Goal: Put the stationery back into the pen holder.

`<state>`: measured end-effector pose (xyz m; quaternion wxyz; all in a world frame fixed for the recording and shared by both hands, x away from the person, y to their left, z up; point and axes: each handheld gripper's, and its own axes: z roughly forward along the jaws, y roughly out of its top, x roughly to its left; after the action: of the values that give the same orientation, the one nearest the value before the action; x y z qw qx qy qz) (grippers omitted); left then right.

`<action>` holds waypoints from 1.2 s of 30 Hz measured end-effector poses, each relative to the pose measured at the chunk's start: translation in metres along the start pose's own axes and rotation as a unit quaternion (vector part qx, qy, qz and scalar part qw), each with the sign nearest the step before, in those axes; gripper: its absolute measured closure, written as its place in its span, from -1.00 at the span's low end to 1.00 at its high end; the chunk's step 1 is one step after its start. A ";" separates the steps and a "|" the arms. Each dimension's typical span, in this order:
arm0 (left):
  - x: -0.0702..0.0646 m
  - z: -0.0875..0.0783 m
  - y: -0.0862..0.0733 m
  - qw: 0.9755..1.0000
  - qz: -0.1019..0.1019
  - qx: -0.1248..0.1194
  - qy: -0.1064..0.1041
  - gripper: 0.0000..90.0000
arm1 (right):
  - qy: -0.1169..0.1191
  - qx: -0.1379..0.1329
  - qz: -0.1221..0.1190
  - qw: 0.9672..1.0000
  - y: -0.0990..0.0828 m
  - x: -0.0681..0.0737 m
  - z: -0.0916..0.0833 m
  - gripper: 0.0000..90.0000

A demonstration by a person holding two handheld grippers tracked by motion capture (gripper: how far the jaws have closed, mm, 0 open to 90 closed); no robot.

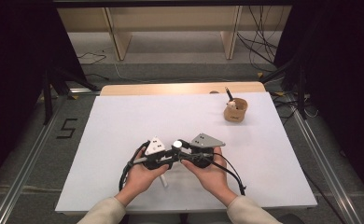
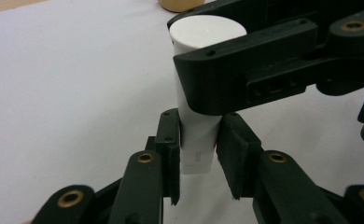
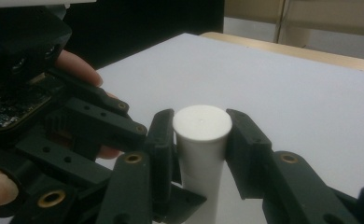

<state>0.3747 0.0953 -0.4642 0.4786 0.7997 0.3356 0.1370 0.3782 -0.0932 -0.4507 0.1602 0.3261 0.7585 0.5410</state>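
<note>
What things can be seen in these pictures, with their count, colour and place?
White plastic tube with a wider round cap: one, white, upright between both grippers, front centre of the table.
Brown round cup: one, tan, far right, holding a dark stick and a pale object.
White table cover: one, white, over the wooden table.
Left gripper: one, black, shut on the tube's lower body.
Right gripper: one, black, jaws at the cap.
Hands: two, holding the grippers.

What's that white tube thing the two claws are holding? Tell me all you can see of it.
The white tube is a plain, matt cylinder that looks like plastic, with a wider round cap on top and faint small print low on its body. It stands roughly upright above the white table. The left claw pinches its lower body, and the right claw has its pads on either side of the cap.
</note>
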 end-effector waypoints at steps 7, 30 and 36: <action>0.001 0.000 0.000 1.000 0.018 -0.010 -0.001 0.51 | -0.001 -0.006 0.001 1.000 0.001 -0.001 -0.003 0.44; 0.022 -0.027 -0.013 0.997 0.024 0.005 0.068 -0.19 | -0.086 -0.039 0.024 0.995 0.017 -0.060 -0.036 0.44; 0.026 -0.029 -0.016 0.997 0.025 0.012 0.076 -0.21 | -0.108 -0.044 0.032 0.993 0.018 -0.075 -0.043 0.44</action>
<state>0.3715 0.1373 -0.4656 0.4389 0.8005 0.3528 0.2053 0.4135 -0.1705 -0.4266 0.2378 0.3991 0.7015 0.5404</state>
